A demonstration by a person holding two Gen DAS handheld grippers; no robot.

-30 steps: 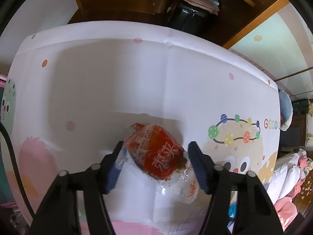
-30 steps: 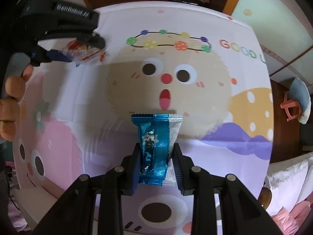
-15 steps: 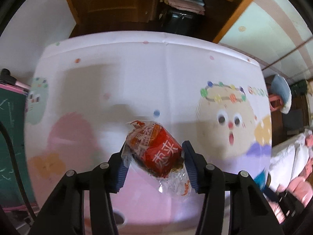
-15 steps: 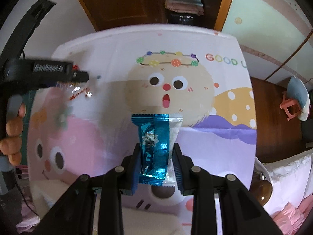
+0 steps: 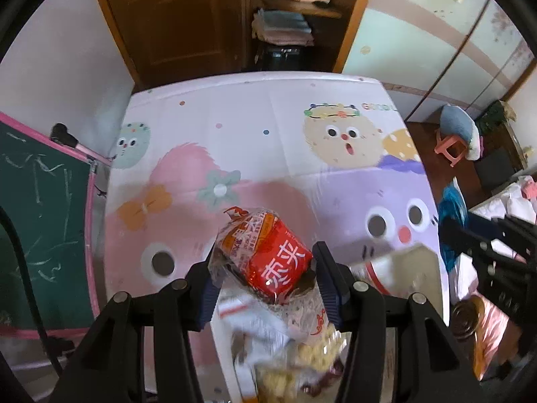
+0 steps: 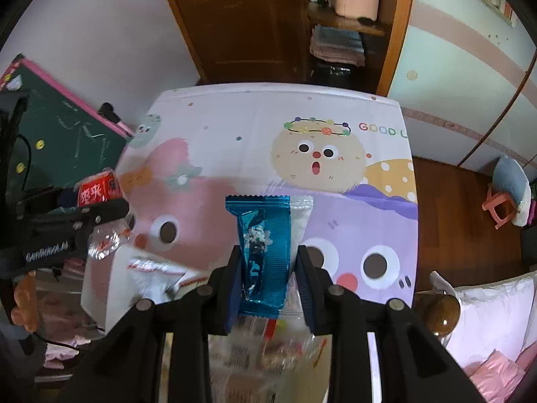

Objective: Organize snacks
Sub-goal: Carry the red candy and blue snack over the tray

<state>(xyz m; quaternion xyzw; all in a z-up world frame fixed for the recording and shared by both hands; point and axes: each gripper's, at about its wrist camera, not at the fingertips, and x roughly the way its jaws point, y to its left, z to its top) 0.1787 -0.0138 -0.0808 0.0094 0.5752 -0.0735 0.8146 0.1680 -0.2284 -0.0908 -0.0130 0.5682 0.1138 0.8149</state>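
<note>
A: Containers first. We see a box (image 5: pixel 396 268) below both grippers, pale flaps open, holding blurred packets (image 5: pixel 292 346) — one clear bag with yellow puffs, others white and red.

B: Count inside?

A: We cannot count them; motion blur smears everything, and the gripper bodies cover the box's near part.

B: Held items?

A: Two. The left gripper (image 5: pixel 265 278) has its fingers clamped on one red snack packet (image 5: pixel 268 255), clear wrapper with white characters, held above the box. The right gripper (image 6: pixel 268 275) has its fingers pressed on one blue foil packet (image 6: pixel 265 235), standing upright between the pads, with a white strip along its right side, also over the box.

B: Surroundings?

A: One table with a cartoon cloth (image 5: pixel 268 141), bare of snacks where it shows. One green chalkboard (image 5: pixel 37 218) with pink frame leans at its left. In the right view, we glimpse the left gripper at the left edge with the red packet; fingers of the person's hand (image 6: pixel 23 299) show beneath it, mostly cut off.
</note>
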